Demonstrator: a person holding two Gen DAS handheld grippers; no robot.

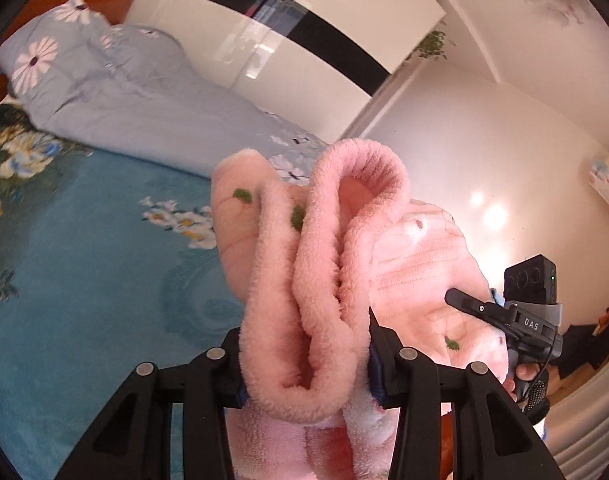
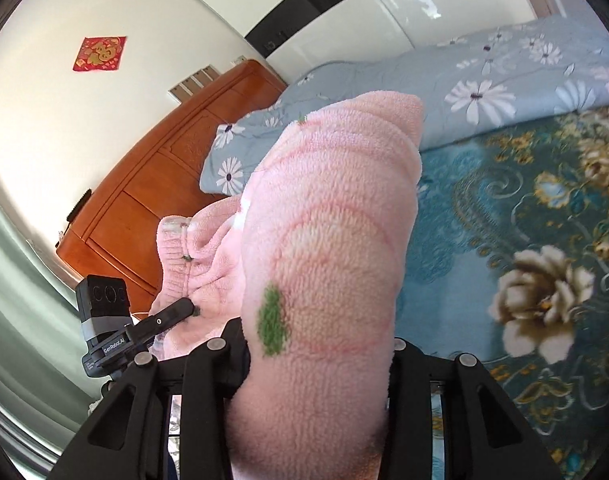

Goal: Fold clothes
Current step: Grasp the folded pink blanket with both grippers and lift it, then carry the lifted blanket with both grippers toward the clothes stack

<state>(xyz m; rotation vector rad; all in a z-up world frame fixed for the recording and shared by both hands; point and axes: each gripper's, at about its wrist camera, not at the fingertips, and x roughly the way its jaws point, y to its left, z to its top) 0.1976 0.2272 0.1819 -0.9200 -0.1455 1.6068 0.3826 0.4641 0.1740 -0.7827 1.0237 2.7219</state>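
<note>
Each hand-held gripper, left (image 1: 304,364) and right (image 2: 316,364), is clamped on the bunched pink fleece garment (image 1: 328,248)

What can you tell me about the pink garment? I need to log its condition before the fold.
The pink garment is thick, fluffy fleece, pale pink with small green leaf marks and faint red curved lines; a ribbed hem shows in the right wrist view. It is bunched in loose folds and held up above the teal floral bedspread, with the left gripper and right gripper each shut on a bunch.
</note>
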